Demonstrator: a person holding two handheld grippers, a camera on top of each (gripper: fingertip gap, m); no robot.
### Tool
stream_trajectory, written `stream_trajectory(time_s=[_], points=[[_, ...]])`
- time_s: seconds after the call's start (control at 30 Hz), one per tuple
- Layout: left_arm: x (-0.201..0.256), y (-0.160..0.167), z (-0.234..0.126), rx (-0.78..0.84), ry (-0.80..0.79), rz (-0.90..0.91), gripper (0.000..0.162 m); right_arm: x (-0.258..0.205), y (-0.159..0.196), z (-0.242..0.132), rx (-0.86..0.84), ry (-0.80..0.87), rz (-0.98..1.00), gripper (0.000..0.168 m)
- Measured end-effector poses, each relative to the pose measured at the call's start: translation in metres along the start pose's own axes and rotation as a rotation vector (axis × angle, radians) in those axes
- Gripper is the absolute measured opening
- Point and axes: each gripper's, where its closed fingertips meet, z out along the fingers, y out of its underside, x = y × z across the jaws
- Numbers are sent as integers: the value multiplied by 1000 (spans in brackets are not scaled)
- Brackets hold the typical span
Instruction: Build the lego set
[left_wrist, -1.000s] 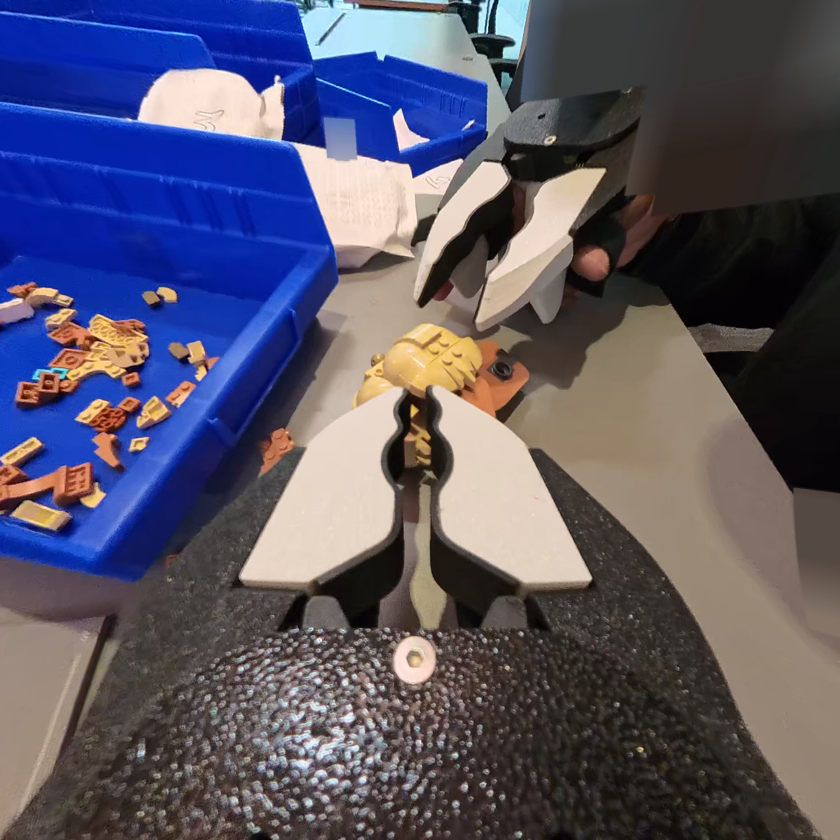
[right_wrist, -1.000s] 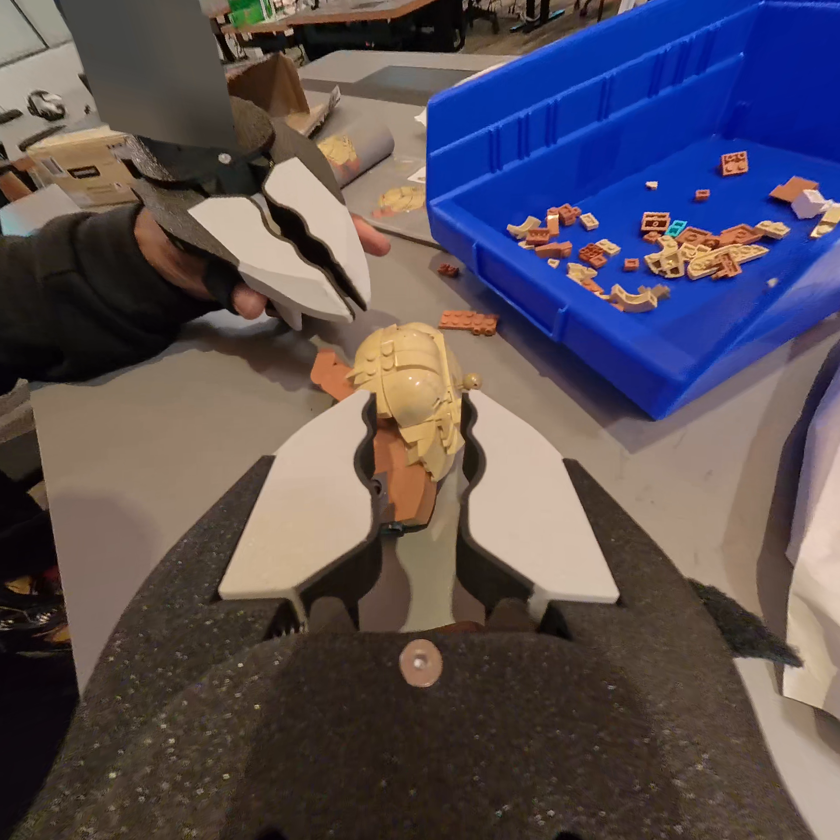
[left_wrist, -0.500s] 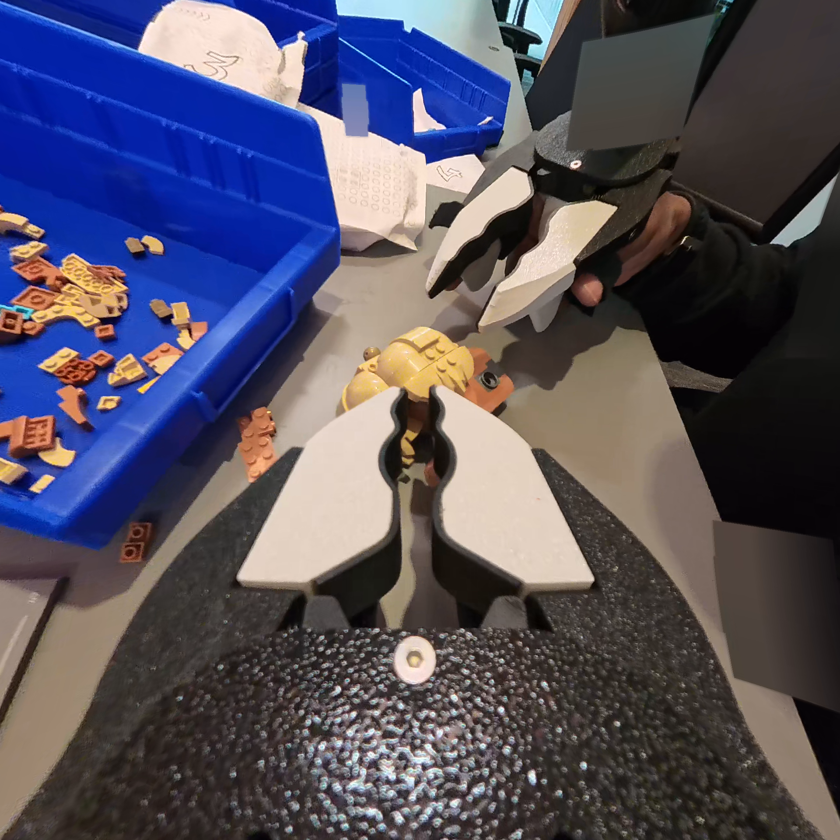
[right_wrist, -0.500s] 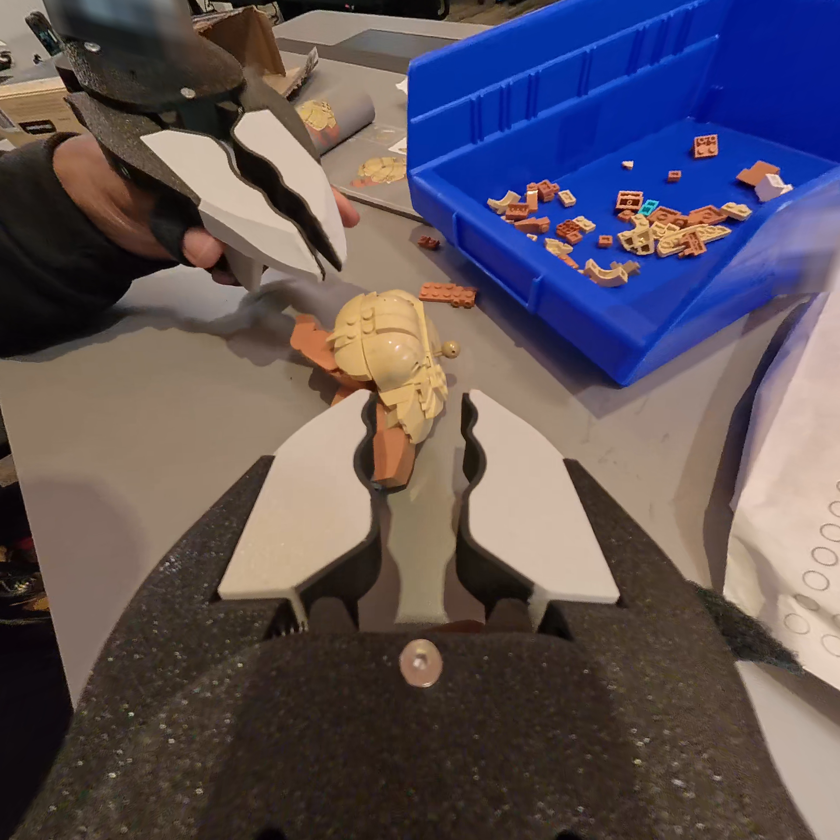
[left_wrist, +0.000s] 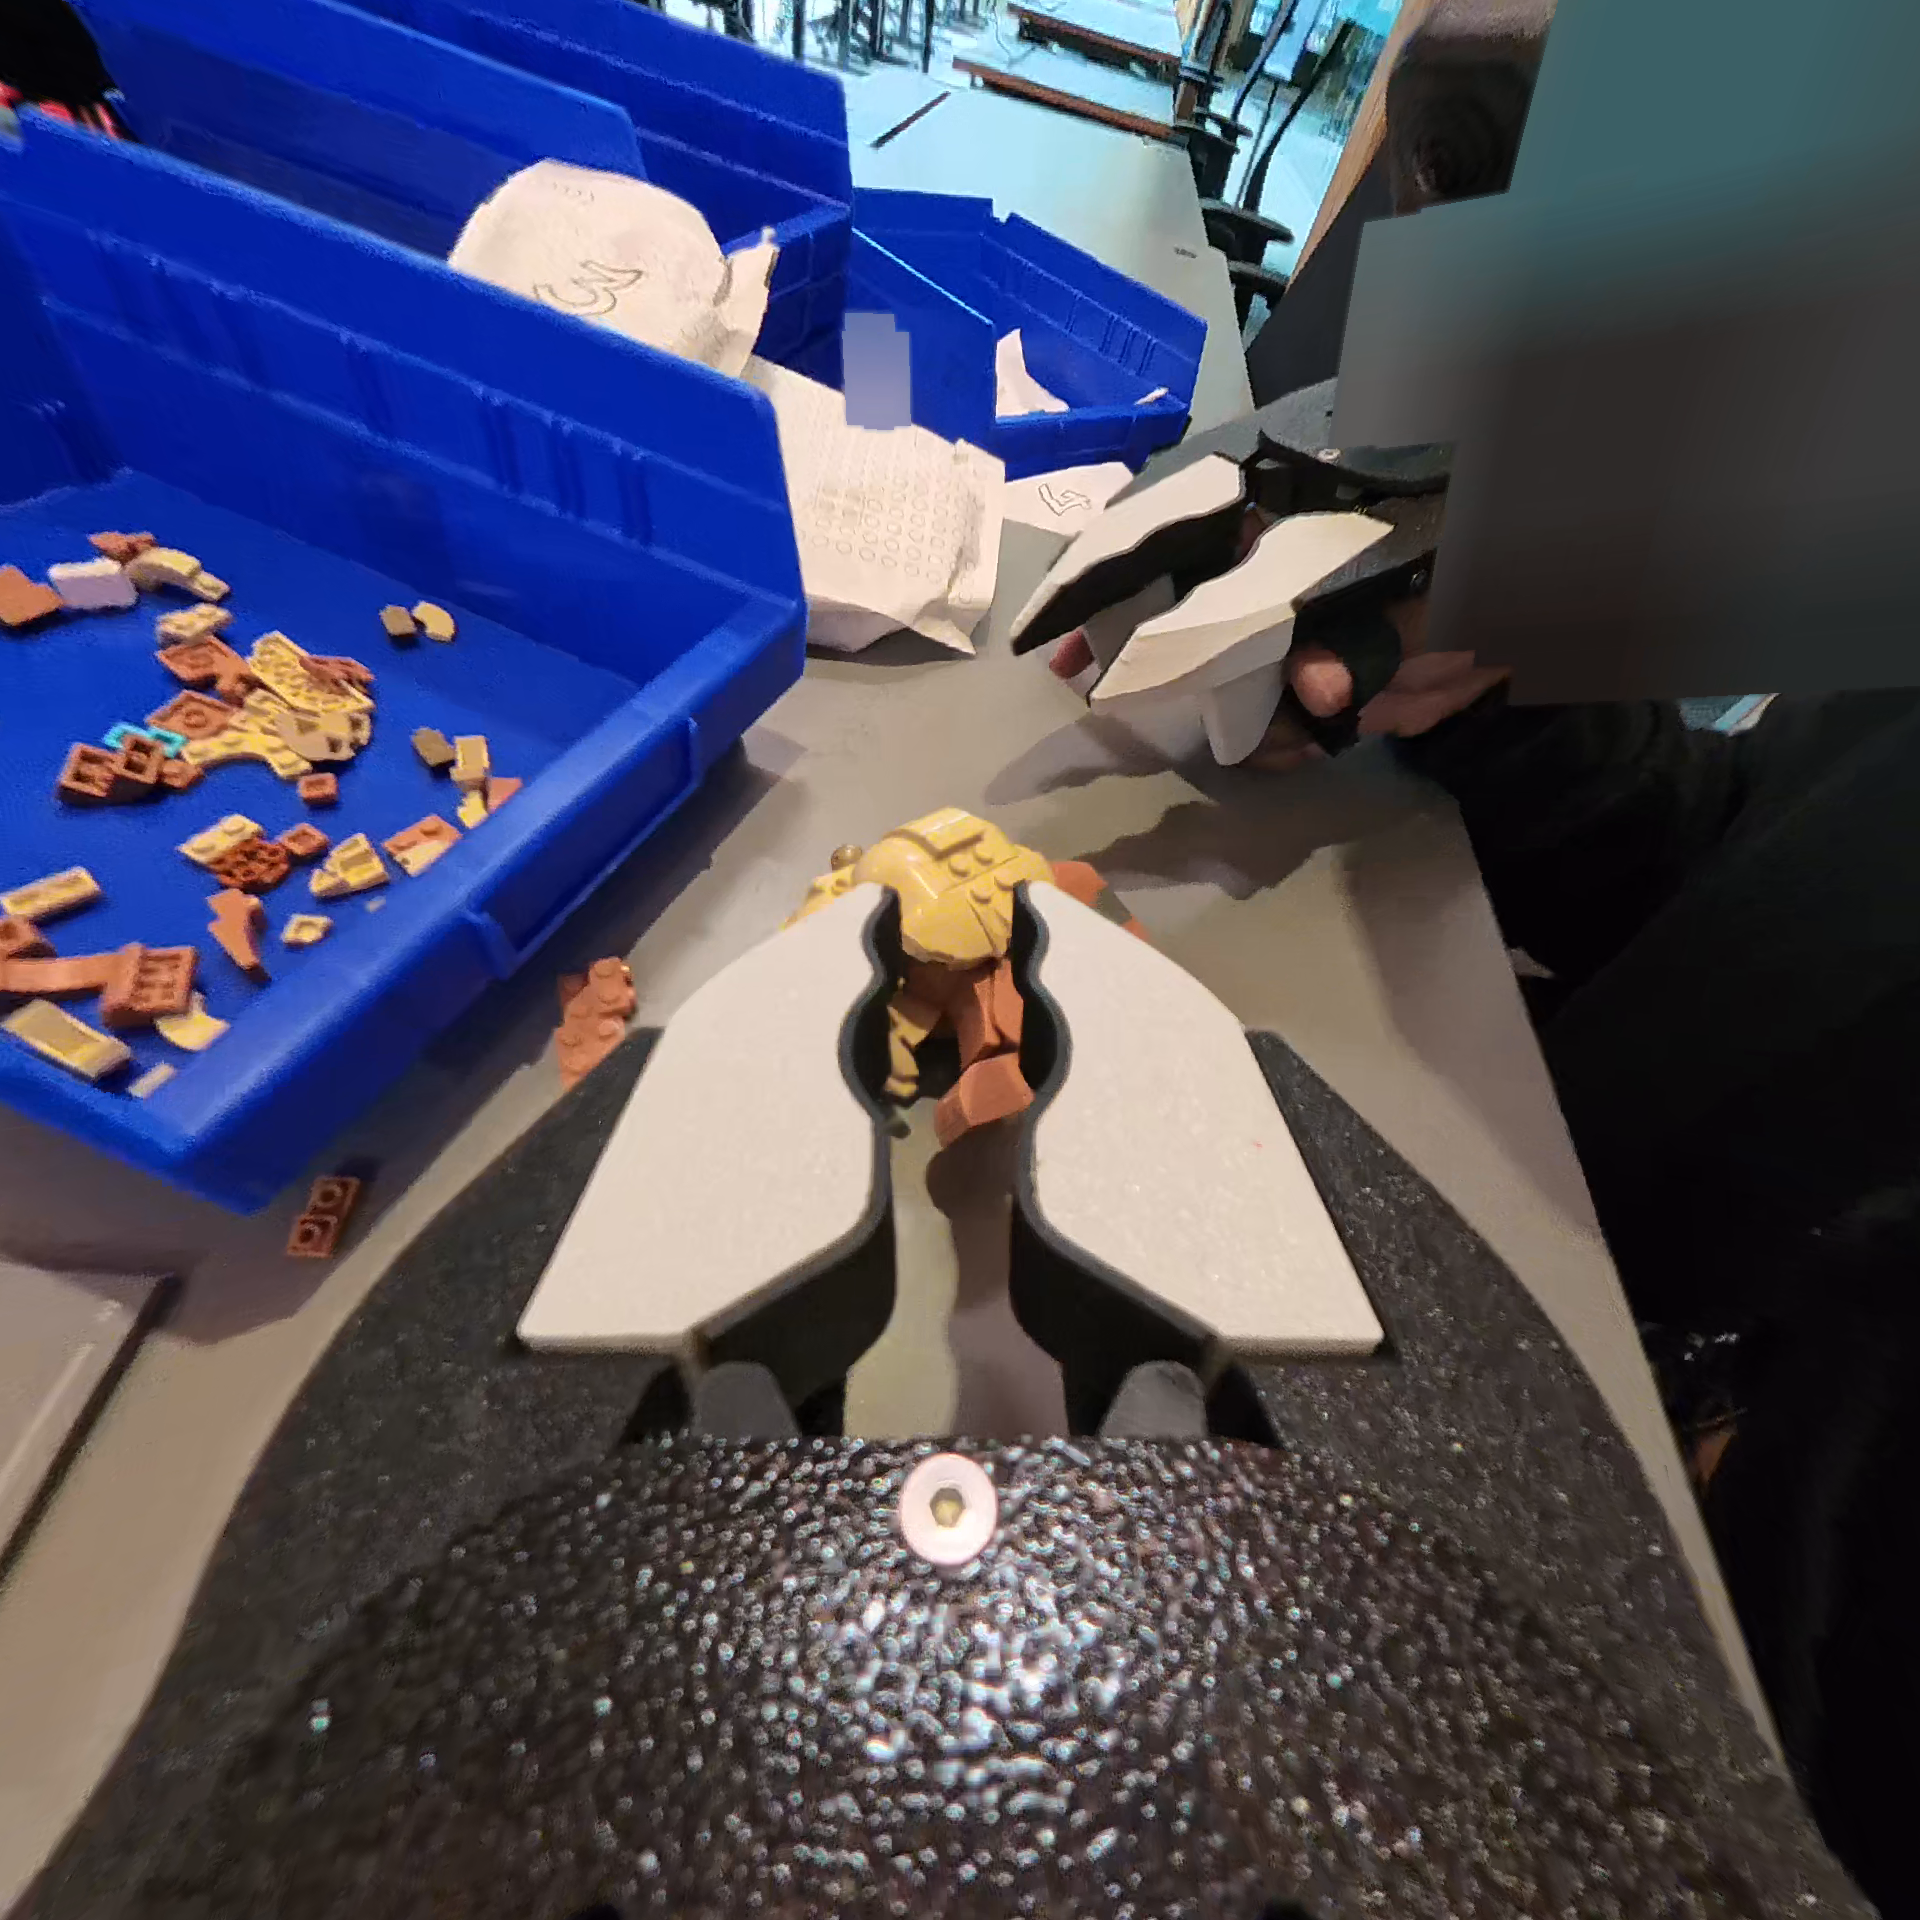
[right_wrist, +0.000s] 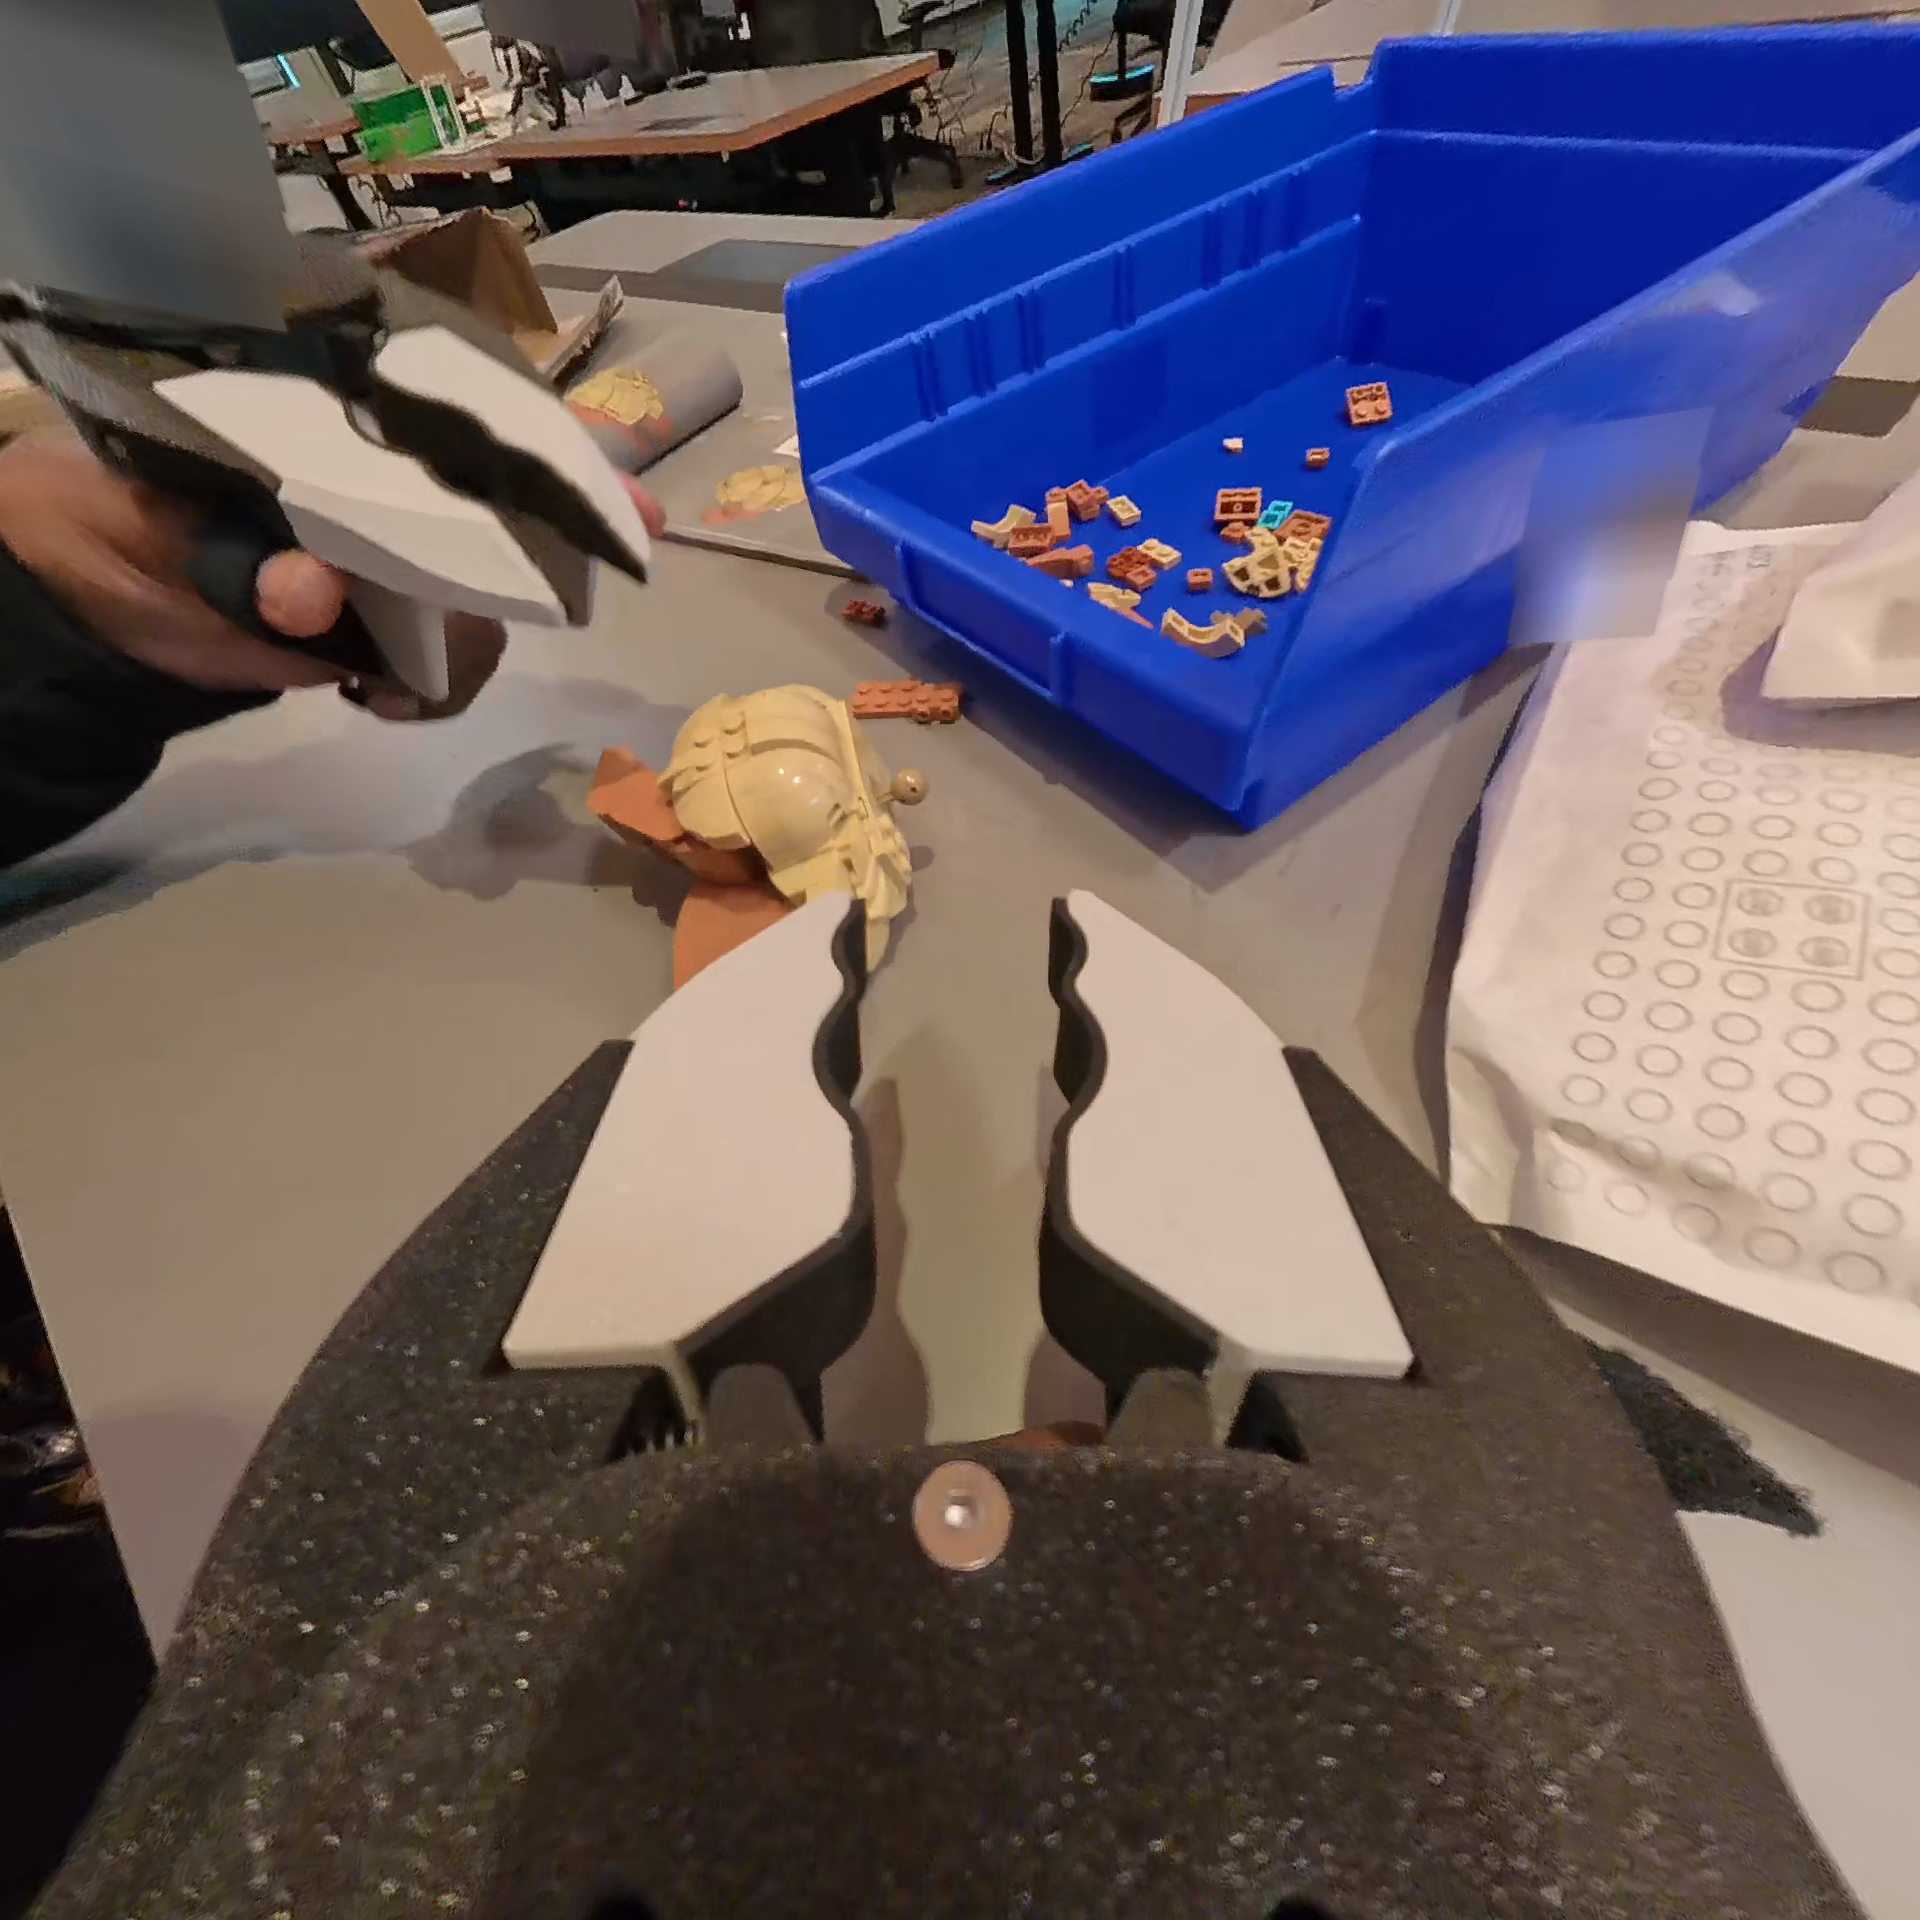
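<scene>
We see a table (right_wrist: 260, 1039) with a lego model (right_wrist: 790, 810) lying on it near the middle. In the left wrist view, the left gripper (left_wrist: 951, 914) sits around the model, a finger on each side. The right gripper (right_wrist: 951, 914) is just before the model, apart from it, its fingers spread. A bin (left_wrist: 582, 540) stands on the table beside the model, with loose pieces (left_wrist: 239, 727) scattered inside. A few bricks (right_wrist: 906, 700) lie on the table between model and bin. A paper bag (right_wrist: 1714, 987) lies to the right of the right gripper, beside the bin. More bins (left_wrist: 1039, 343) stand behind the first.
</scene>
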Motion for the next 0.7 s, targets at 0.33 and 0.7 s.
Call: stream_trajectory(time_s=[0.33,0.7], points=[[-6,-9,25,-221,181,-8,33,2,1,-18,25,-114,67,32],[-10,5,16,-116,149,-286,35,-3,7,8,-122,-252,227,36]])
